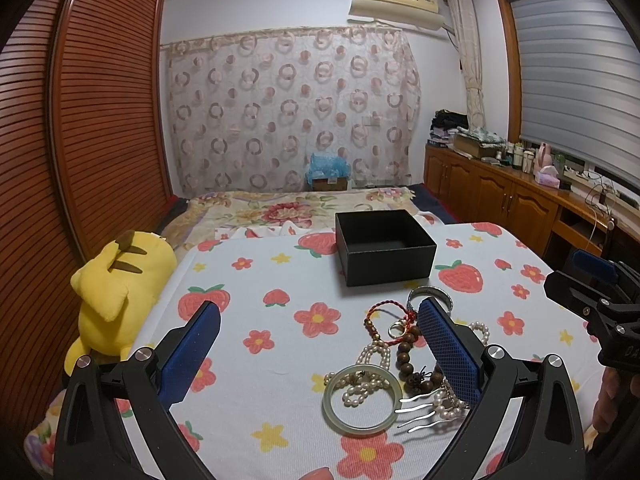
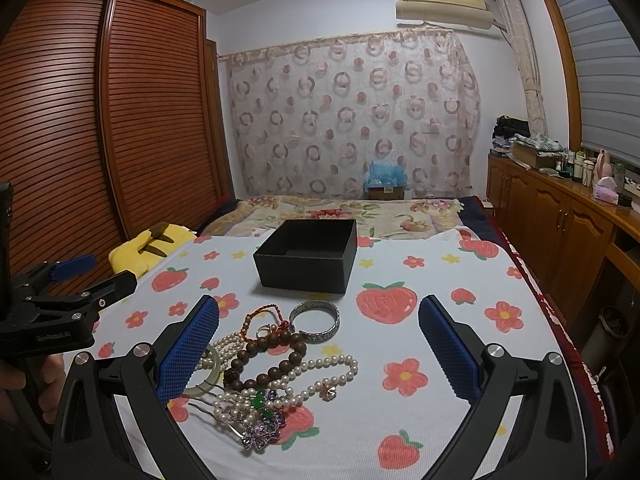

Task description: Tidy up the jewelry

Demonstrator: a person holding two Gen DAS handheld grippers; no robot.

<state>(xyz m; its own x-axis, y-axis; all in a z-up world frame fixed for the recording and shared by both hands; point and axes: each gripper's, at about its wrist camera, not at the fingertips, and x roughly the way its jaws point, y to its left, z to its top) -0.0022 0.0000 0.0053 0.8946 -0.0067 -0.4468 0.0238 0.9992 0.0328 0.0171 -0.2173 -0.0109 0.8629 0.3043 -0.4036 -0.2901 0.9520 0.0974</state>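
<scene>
An open black box (image 1: 384, 252) (image 2: 306, 256) stands empty on the strawberry-print cloth (image 1: 260, 308) (image 2: 420, 344). In front of it lies a jewelry pile: a pale green jade bangle (image 1: 362, 398), a silver bangle (image 2: 315, 321) (image 1: 430, 294), a brown wooden bead bracelet (image 2: 268, 360) (image 1: 406, 356), pearl strands (image 2: 320, 372) (image 1: 374, 356), a red cord bracelet (image 1: 384, 312) and a hair comb (image 2: 256, 420) (image 1: 420, 414). My left gripper (image 1: 319, 318) is open just before the pile, its right finger over the beads. My right gripper (image 2: 319, 312) is open over the pile, holding nothing.
A yellow plush toy (image 1: 116, 292) (image 2: 154, 248) lies at the cloth's left edge. Beyond is a floral bedspread (image 1: 280, 208), a louvred wooden wardrobe (image 1: 80, 120) at left and wooden cabinets (image 2: 560, 232) with bottles at right. A hand (image 2: 24, 380) holds the other gripper.
</scene>
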